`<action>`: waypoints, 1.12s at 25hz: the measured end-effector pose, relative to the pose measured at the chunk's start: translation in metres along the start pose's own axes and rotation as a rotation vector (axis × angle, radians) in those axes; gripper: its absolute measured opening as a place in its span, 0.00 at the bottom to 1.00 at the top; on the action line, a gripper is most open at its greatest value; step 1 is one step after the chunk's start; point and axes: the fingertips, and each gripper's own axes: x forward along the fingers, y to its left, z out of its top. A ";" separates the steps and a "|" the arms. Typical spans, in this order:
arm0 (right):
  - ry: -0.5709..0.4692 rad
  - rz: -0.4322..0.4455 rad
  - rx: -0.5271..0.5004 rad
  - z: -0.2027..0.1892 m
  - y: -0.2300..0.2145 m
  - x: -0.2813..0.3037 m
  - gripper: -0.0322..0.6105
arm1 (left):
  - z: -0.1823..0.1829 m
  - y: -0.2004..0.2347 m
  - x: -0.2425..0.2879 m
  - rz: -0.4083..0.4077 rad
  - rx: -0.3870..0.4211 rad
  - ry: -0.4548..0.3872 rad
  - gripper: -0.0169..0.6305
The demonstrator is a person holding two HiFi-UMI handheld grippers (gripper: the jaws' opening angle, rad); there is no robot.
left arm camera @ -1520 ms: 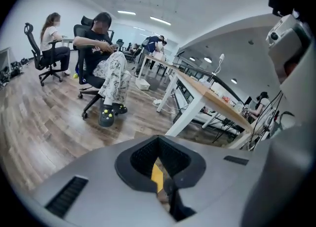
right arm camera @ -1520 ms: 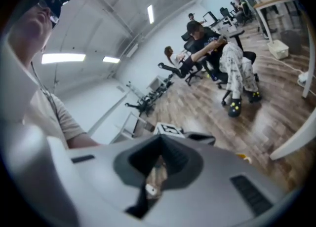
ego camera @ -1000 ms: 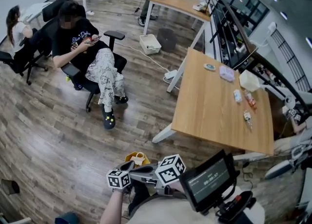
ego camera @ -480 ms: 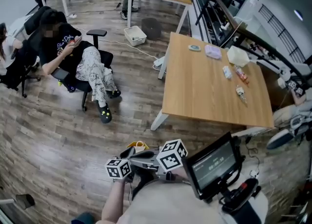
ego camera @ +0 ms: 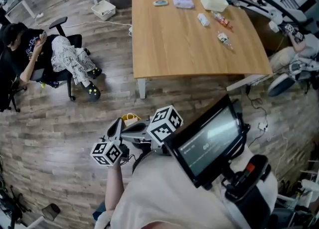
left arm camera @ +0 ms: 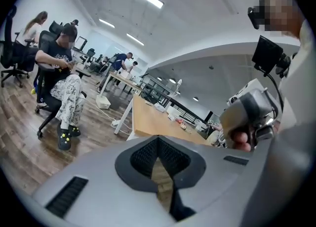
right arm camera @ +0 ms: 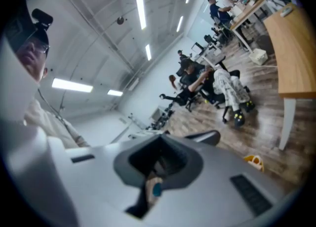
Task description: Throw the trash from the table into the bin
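We stood on the near side of the wooden table (ego camera: pixel 189 54), well apart from it, and both grippers hung over the floor (ego camera: pixel 60 118) close to our body. The left gripper (left arm camera: pixel 159 154) had its jaws pressed together and held nothing. The right gripper (right arm camera: pixel 157 162) was closed in the same way and was also empty; a small pale spot with a blue dot showed low in its slit, and we could not tell what it was. The trash was on the table: three small wrappers (ego camera: pixel 203 20) lay apart from each other toward the far right corner. Just beyond them, at the far edge, stood a white bag (ego camera: pixel 214 1). A purple pouch (ego camera: pixel 182 1) and a small oval thing (ego camera: pixel 160 2) lay along the same far edge, nearer to its middle. A dark screen (ego camera: pixel 209 141) was fixed in front of our chest. A small yellow thing (ego camera: pixel 130 118) lay on the floor near the grippers. A white box (ego camera: pixel 103 9) stood on the floor beyond the far left corner of the table. A person (ego camera: pixel 55 56) sat in a chair (ego camera: pixel 65 76) well to the left.
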 end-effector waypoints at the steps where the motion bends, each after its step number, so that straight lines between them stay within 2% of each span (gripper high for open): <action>1: -0.011 -0.002 0.000 -0.002 0.000 -0.009 0.06 | 0.004 -0.011 0.002 -0.012 0.016 -0.013 0.06; 6: -0.065 0.008 -0.018 -0.011 0.009 -0.048 0.06 | 0.017 -0.060 0.007 -0.043 0.119 -0.034 0.06; 11: -0.102 0.027 -0.035 -0.025 0.025 -0.093 0.06 | 0.013 -0.110 0.008 -0.056 0.161 -0.047 0.06; 16: -0.108 0.067 -0.034 -0.041 0.032 -0.128 0.06 | -0.001 -0.147 0.003 -0.034 0.176 -0.064 0.06; 20: -0.075 0.058 -0.096 -0.060 0.038 -0.144 0.06 | -0.016 -0.170 -0.007 0.022 0.281 -0.037 0.06; 24: -0.042 0.071 -0.139 -0.080 0.043 -0.156 0.06 | -0.029 -0.184 -0.017 0.055 0.281 -0.035 0.06; 28: -0.067 0.079 -0.142 -0.083 0.049 -0.166 0.06 | -0.023 -0.205 -0.021 0.020 0.308 -0.030 0.06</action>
